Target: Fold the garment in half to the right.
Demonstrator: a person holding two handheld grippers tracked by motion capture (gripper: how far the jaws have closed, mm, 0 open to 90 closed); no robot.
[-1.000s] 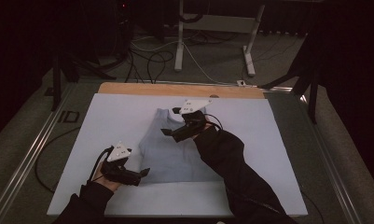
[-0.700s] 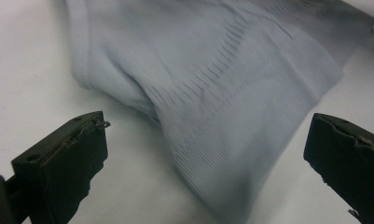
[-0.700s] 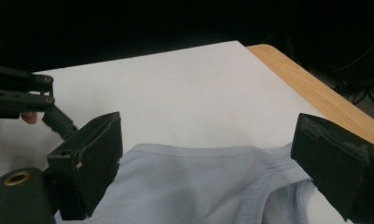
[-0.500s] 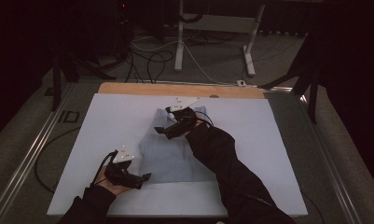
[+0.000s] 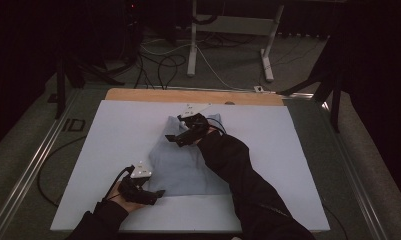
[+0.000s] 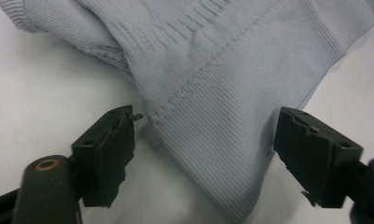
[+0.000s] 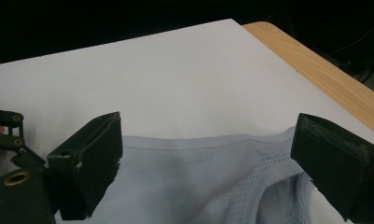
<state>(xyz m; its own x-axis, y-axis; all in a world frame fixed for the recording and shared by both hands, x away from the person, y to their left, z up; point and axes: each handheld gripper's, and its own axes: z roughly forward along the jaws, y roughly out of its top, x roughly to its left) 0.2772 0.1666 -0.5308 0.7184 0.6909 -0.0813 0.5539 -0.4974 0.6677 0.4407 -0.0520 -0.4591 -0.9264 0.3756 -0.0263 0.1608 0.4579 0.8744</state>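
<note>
A light blue knitted garment [image 5: 188, 162] lies flat in the middle of the white sheet [image 5: 113, 135]. My left gripper [image 5: 159, 193] sits low at the garment's near left corner. In the left gripper view, that gripper [image 6: 205, 126] has just been closing its jaws, with the pointed corner of the garment [image 6: 212, 140] between them. The pads [image 6: 112, 140] stand clear of the cloth, so it is open. My right gripper [image 5: 175, 140] hovers over the far left part of the garment. Its jaws [image 7: 208, 135] stand wide open above the ribbed edge of the garment [image 7: 194, 147].
The white sheet covers most of the table, with a wooden strip [image 5: 193, 96] bare along the far edge. A wooden corner [image 7: 315, 74] shows beyond the right gripper. Behind the table, cables [image 5: 163, 65] and a white stand [image 5: 193, 40] sit on the floor.
The right gripper has moved left and a little down over the garment. The left hand has sunk toward the near left corner, and its jaws stand narrower.
</note>
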